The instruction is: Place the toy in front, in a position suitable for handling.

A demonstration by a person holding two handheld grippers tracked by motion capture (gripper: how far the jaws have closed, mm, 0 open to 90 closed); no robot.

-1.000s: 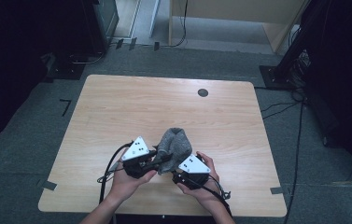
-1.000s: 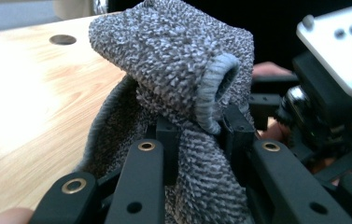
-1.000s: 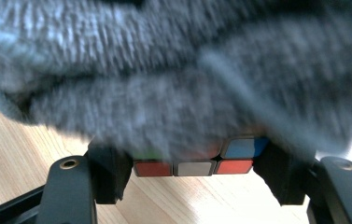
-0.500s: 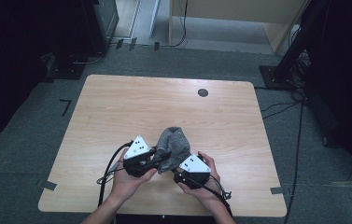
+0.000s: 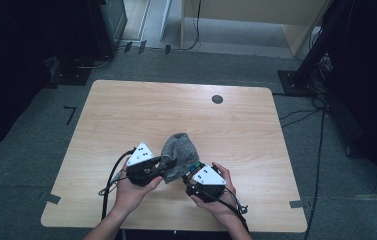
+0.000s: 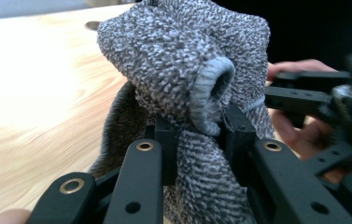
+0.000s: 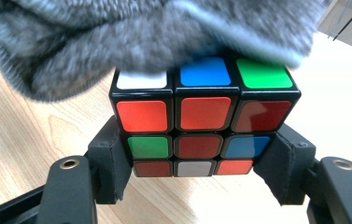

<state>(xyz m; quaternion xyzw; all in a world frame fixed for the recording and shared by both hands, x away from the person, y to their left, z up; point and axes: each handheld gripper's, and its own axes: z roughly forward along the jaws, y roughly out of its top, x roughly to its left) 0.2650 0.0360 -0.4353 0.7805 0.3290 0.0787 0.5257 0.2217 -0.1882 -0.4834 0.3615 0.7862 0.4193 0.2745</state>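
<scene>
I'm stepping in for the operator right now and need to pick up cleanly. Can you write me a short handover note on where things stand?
Left gripper: shut on the grey sock, pinching it at its rolled cuff.
Right gripper: shut on the puzzle cube, clamped by two opposite sides, low over the wooden table.
Position: both are held at the table's near edge; the sock's edge drapes over the cube's top.
Done: both things are gripped and brought together.
Left: probably working the cube into the sock; it is still mostly outside.
</scene>
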